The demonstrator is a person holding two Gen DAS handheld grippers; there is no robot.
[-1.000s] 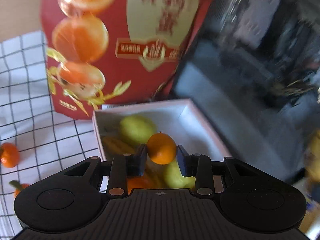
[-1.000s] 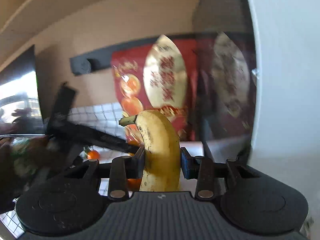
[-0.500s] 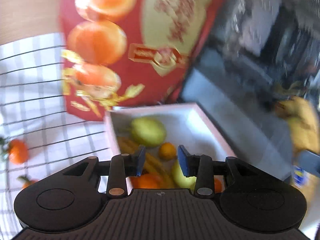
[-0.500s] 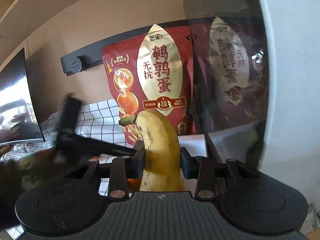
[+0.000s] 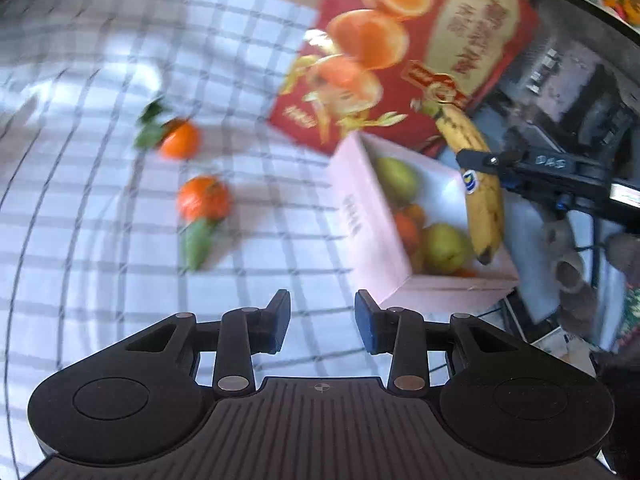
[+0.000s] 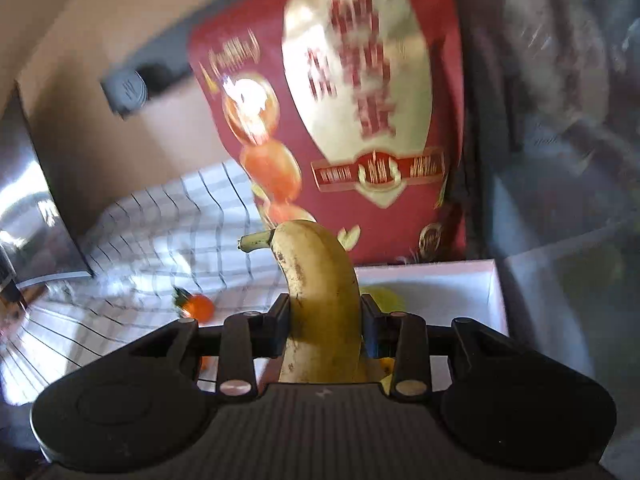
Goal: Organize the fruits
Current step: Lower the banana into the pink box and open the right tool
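My left gripper (image 5: 322,300) hovers open over the checked cloth with nothing between its fingers, left of the pink box (image 5: 360,216). Inside the box lie two green pears (image 5: 396,178) (image 5: 444,248) and some oranges (image 5: 406,228). Two leafy tangerines (image 5: 180,144) (image 5: 204,202) rest on the cloth ahead of the left gripper. My right gripper (image 6: 325,304) is shut on a spotted yellow banana (image 6: 320,300), stem up. The left wrist view shows that banana (image 5: 482,200) hanging over the box's right side. The box rim (image 6: 496,292) sits just beyond the right gripper.
A tall red snack bag (image 5: 400,60) (image 6: 360,120) stands right behind the box. The white checked cloth (image 5: 100,200) spreads to the left. A dark screen (image 6: 24,200) borders the far left. A gloved hand (image 5: 568,268) and dark equipment (image 5: 580,80) crowd the right.
The left gripper let go of the small orange, which dropped into the box, then swung left over the cloth. The right gripper carried the banana closer, over the box.
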